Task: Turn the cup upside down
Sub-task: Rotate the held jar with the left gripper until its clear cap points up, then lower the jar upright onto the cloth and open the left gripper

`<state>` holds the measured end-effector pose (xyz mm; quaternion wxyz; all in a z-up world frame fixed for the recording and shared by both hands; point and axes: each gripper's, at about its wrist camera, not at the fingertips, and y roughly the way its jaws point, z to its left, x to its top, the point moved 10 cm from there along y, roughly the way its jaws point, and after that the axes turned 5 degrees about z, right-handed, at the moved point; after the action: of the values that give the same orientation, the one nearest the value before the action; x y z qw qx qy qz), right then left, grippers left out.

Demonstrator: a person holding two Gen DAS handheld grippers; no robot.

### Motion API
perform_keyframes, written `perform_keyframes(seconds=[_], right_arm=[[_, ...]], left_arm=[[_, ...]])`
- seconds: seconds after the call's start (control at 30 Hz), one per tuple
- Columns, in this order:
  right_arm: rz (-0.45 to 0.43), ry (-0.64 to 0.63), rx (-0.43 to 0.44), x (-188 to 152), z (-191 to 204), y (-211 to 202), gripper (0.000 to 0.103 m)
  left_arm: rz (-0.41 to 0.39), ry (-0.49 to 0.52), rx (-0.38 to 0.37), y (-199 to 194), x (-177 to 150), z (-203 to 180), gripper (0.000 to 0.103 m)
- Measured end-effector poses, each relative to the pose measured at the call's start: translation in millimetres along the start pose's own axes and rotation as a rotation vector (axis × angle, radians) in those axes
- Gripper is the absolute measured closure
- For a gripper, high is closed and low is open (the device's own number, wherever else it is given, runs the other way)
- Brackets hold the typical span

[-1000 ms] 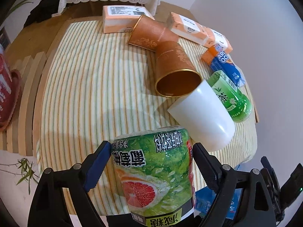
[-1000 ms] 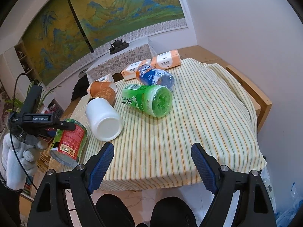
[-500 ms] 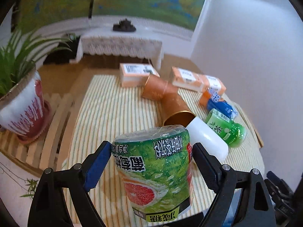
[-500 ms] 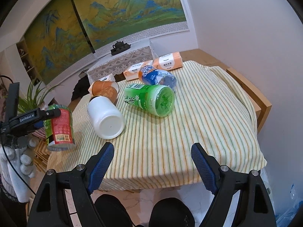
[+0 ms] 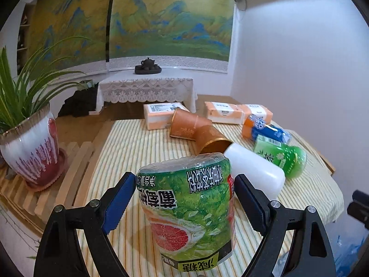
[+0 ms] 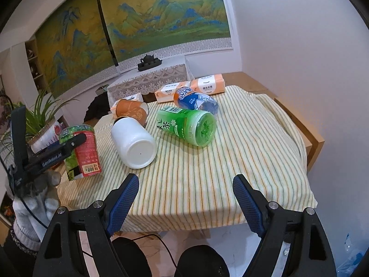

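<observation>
Behind the table a big green and yellow landscape painting (image 5: 168, 18) covers the wall. On the striped cloth (image 6: 230, 161) lie a white cup (image 6: 133, 145), a green bottle (image 6: 186, 124), a blue bottle (image 6: 196, 100) and two brown cups (image 5: 198, 131), all on their sides. The left gripper (image 5: 184, 196) has its jaws closed against the grapefruit cup (image 5: 186, 207), held with its print upside down at the near left edge of the table. The right gripper (image 6: 185, 198) is wide open and holds nothing, at the near edge.
</observation>
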<state>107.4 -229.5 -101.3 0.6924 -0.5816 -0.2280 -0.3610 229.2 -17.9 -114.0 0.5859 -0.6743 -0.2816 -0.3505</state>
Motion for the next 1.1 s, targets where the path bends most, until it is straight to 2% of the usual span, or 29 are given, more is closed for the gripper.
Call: perform_keyframes(seconds=[0.27, 0.7, 1.1], right_arm=[[0.004, -0.017, 0.015, -1.3, 11.2, 1.3, 0.022], [-0.002, -0.055, 0.023, -2.1, 30.1, -2.9, 0.022], [-0.012, -0.072, 0.025, -4.7, 37.2, -9.9, 0.022]], left_arm=[[-0.022, 0.026, -0.008, -18.1, -14.0, -1.7, 0.013], [-0.013, 0.038, -0.034, -41.2, -36.3, -4.1, 0.013], [0.020, 0.054, -0.063, -40.5, -48.5, -10.5, 0.003]])
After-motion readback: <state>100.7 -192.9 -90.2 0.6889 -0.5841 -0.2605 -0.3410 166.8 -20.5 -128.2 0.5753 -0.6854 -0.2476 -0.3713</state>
